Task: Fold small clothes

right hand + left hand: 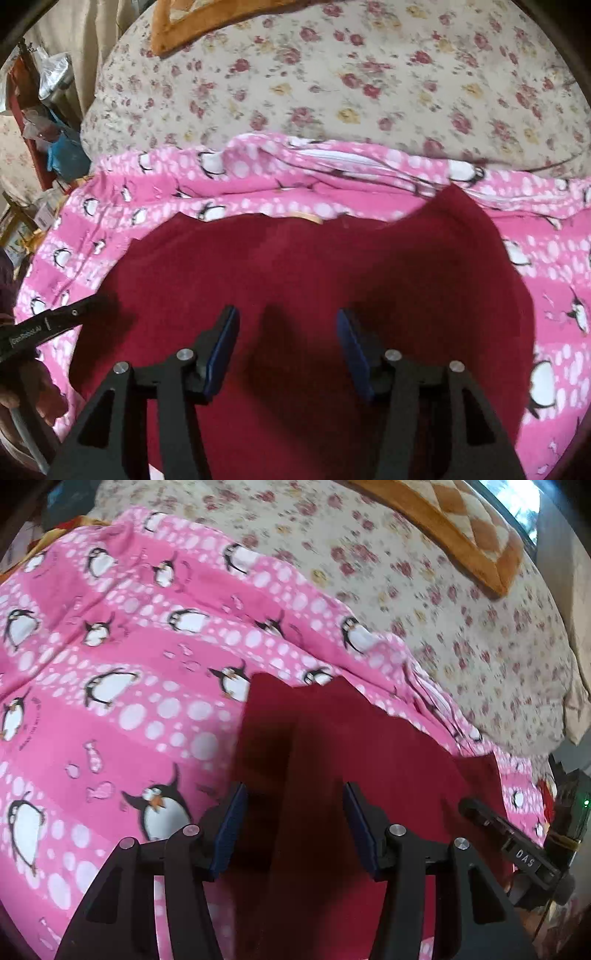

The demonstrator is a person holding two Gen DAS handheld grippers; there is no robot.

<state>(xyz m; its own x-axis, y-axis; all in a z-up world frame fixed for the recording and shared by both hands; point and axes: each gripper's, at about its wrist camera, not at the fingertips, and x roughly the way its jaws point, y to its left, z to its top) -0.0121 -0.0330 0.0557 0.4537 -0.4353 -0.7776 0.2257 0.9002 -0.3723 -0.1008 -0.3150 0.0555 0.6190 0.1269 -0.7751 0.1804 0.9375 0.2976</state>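
A dark red garment point(388, 738) lies spread flat on a pink penguin-print blanket point(129, 664). My left gripper point(293, 794) hangs over the garment's left part, open, and its blue pads point(231, 827) touch no cloth. In the right wrist view the same red garment point(295, 258) fills the middle, its far edge wavy with a raised corner at the right. My right gripper point(286, 317) is open above it with nothing between the pads. Each gripper shows at the edge of the other's view: the right one point(517, 845) and the left one point(48, 325).
The pink blanket point(554, 277) lies on a bed with a floral sheet point(369, 74). An orange-edged checked cushion point(461, 528) rests at the far side. A cluttered shelf point(48, 110) stands off the bed's left edge. A hand point(22, 391) shows at the lower left.
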